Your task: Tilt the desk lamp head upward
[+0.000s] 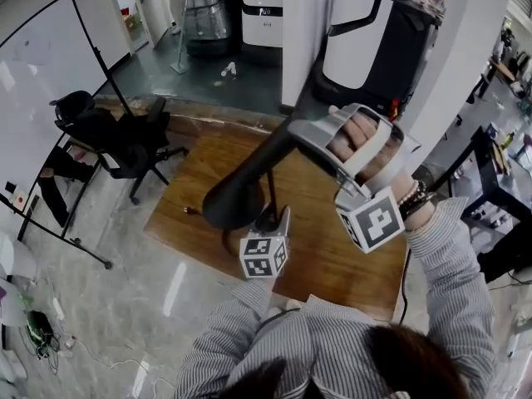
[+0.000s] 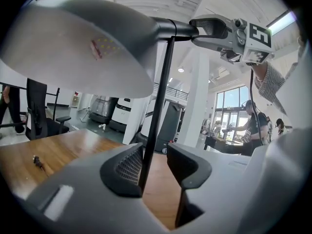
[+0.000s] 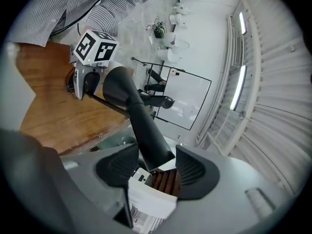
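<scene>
A black desk lamp stands on the wooden table (image 1: 332, 248). Its cone-shaped head (image 1: 235, 199) slopes down to the left, and the narrow rear end runs up into my right gripper (image 1: 301, 135). In the right gripper view that rear end (image 3: 146, 130) lies between the pads of my right gripper (image 3: 156, 167), which stand open with a gap at the right pad. My left gripper (image 1: 278, 216) sits low at the lamp's thin pole (image 1: 271, 191). In the left gripper view the pole (image 2: 155, 121) runs between the jaws of my left gripper (image 2: 155, 167), close to the left pad and apart from the right one, under the lamp head (image 2: 83, 48).
A black office chair (image 1: 125, 144) stands left of the table, a whiteboard on a stand (image 1: 41, 73) beyond it. A small dark object (image 1: 191, 211) lies near the table's left edge. A cable (image 1: 406, 281) hangs off the table's right front. People stand in the background.
</scene>
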Demonstrator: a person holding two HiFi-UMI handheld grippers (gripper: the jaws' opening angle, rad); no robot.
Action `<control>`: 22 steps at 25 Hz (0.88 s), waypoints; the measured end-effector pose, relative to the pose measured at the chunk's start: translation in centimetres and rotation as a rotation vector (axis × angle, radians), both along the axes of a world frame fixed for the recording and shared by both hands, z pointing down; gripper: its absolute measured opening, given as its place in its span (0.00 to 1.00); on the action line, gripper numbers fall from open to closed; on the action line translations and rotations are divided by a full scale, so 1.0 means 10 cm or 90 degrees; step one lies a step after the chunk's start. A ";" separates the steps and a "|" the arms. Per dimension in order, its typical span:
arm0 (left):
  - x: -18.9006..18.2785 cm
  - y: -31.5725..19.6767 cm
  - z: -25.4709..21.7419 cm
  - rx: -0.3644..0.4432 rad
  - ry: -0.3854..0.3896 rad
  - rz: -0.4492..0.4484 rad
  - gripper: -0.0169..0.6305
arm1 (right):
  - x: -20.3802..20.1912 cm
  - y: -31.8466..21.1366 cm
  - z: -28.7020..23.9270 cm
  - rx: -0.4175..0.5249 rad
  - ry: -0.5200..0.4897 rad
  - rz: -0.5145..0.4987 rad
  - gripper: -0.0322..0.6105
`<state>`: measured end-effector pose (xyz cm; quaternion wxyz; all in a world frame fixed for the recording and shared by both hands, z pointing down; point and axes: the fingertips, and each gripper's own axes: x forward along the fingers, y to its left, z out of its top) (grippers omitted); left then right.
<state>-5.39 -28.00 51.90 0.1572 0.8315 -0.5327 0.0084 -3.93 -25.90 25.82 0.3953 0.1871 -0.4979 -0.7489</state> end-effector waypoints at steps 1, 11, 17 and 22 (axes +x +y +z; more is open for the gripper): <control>-0.01 -0.01 0.00 0.000 0.000 -0.001 0.25 | -0.02 -0.01 0.01 -0.001 0.008 -0.001 0.40; -0.01 -0.02 -0.01 -0.002 0.013 -0.003 0.25 | -0.08 -0.11 0.07 0.031 0.098 0.001 0.42; -0.01 -0.04 0.01 -0.008 -0.006 0.001 0.21 | -0.05 -0.14 0.07 0.043 0.062 -0.006 0.42; -0.03 -0.04 0.03 -0.013 -0.015 -0.006 0.12 | -0.03 -0.11 0.07 0.043 0.041 -0.002 0.42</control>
